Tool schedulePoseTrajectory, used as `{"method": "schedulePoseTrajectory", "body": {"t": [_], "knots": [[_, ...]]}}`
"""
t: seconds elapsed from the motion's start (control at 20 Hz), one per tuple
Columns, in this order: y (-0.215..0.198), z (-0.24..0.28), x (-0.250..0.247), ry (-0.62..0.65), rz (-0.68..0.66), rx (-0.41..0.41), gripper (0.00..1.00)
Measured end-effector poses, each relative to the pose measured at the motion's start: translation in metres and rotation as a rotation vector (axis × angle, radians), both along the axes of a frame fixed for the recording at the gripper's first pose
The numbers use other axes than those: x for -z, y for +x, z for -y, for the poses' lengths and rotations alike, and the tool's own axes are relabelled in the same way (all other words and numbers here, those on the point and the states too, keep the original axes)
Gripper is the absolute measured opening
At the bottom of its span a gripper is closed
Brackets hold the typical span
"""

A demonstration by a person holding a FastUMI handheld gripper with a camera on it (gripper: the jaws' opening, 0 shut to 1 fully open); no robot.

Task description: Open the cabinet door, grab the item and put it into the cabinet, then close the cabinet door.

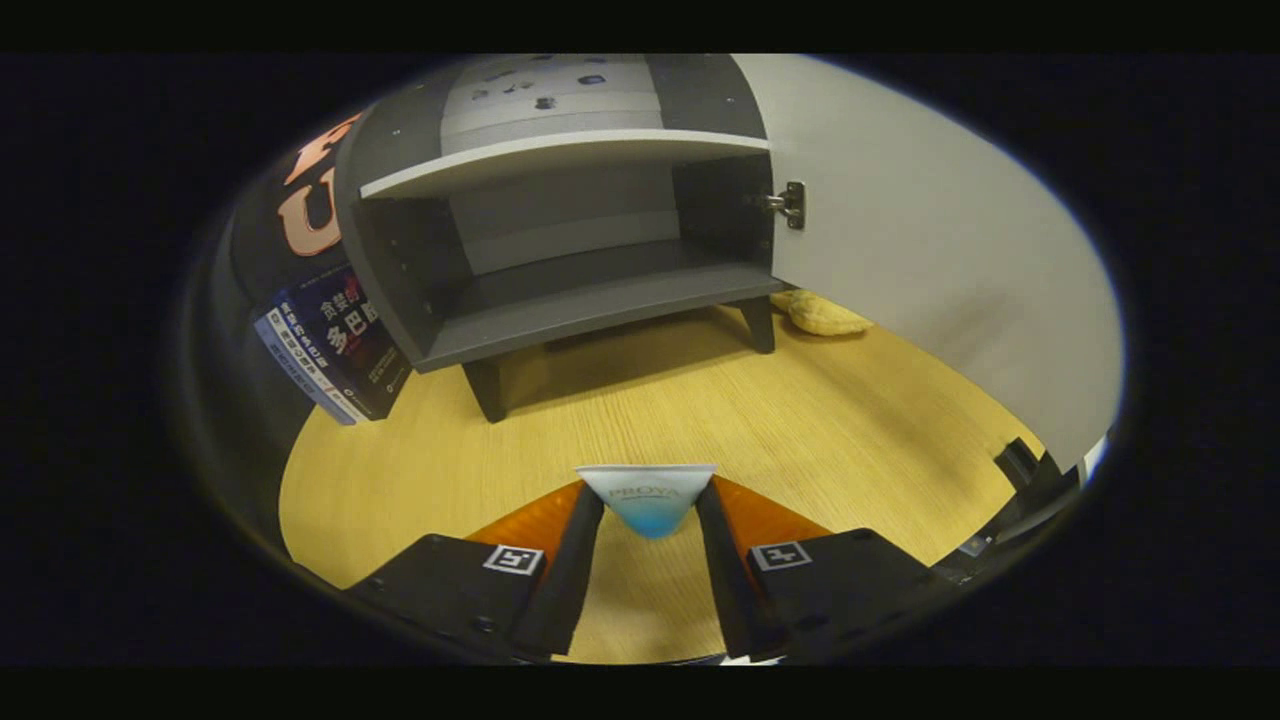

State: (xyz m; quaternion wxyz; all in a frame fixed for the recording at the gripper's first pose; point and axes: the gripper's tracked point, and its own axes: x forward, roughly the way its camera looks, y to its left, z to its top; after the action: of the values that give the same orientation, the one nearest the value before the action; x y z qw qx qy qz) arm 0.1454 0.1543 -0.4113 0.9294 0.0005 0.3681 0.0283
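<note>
The small white-and-blue tube-like item (648, 500) sits pinched between the two black fingers of the gripper (650, 520), both pressing its sides, held above the yellow wood-grain tabletop (800, 430). Ahead stands the dark grey cabinet (590, 300), its pale grey door (930, 250) swung wide to the right. The grip looks slim, on the item's narrow end, so I'd guess it could slip or twist loose on the way in, or catch the cabinet's front edge. Counting: one item, one cabinet, one door, one metal hinge (792, 204), one blue box (335, 345) on the left, one yellow lumpy object (825, 315) behind the door.
</note>
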Motion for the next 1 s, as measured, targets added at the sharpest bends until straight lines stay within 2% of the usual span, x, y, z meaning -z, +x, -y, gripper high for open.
{"method": "schedulePoseTrajectory", "body": {"t": [0.4, 1.0], "knots": [[0.006, -0.021, -0.100, 0.012, 0.052, -0.061, 0.61], [0.040, -0.055, -0.253, -0.022, 0.239, -0.183, 0.61]]}}
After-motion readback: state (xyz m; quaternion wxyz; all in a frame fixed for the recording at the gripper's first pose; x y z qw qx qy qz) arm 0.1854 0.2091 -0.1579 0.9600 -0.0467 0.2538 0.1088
